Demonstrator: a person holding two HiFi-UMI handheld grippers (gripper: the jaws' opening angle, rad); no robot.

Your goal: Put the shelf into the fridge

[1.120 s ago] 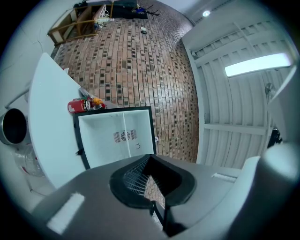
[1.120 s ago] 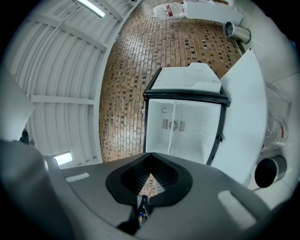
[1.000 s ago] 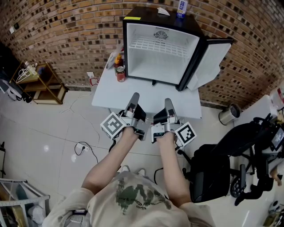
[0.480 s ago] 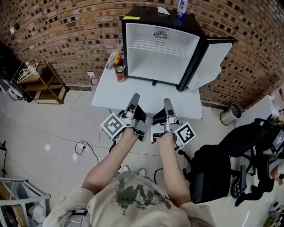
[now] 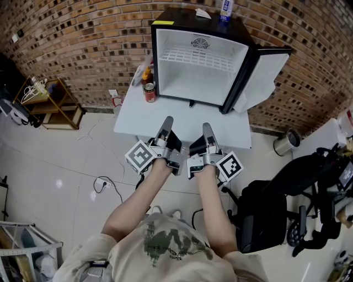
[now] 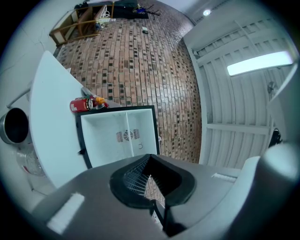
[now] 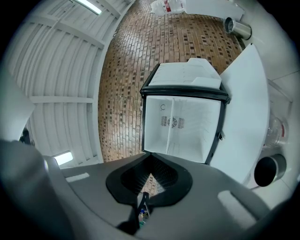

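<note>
A small black fridge [image 5: 190, 81] stands at the far side of a white bench [image 5: 140, 118] against a brick wall. Its door [image 5: 259, 77] is swung open to the right. The shelf [image 5: 199, 57], a white wire rack, sits level inside the fridge in the upper part of the white interior, with bare space below it.

The left claw [image 5: 167, 122] and the right claw [image 5: 206, 128] are side by side at the near edge of the bench, both pointing at the open fridge and well apart from it. A person's hands hold them, and a cube with square markers sits on each, on the left [image 5: 141, 156] and on the right [image 5: 230, 166].

In the left gripper view the left claw [image 6: 148, 174] has its jaws pressed together with nothing between them. The fridge [image 6: 101, 140] shows beyond it, with the shelf [image 6: 127, 140] seen edge-on as a thin line across the interior. The right gripper view shows the same: the right claw [image 7: 150, 174] has its jaws together and holds nothing, and the fridge [image 7: 197, 131] and the shelf [image 7: 171, 129] lie ahead.

A red can [image 5: 149, 92] stands on the bench just left of the fridge, with a few bottles [image 5: 146, 74] behind it. A small carton [image 5: 225, 9] and a scrap of paper [image 5: 202, 13] lie on top of the fridge. On the floor, a wooden rack [image 5: 52, 104] stands to the left and a metal bin [image 5: 284, 143] to the right.
</note>
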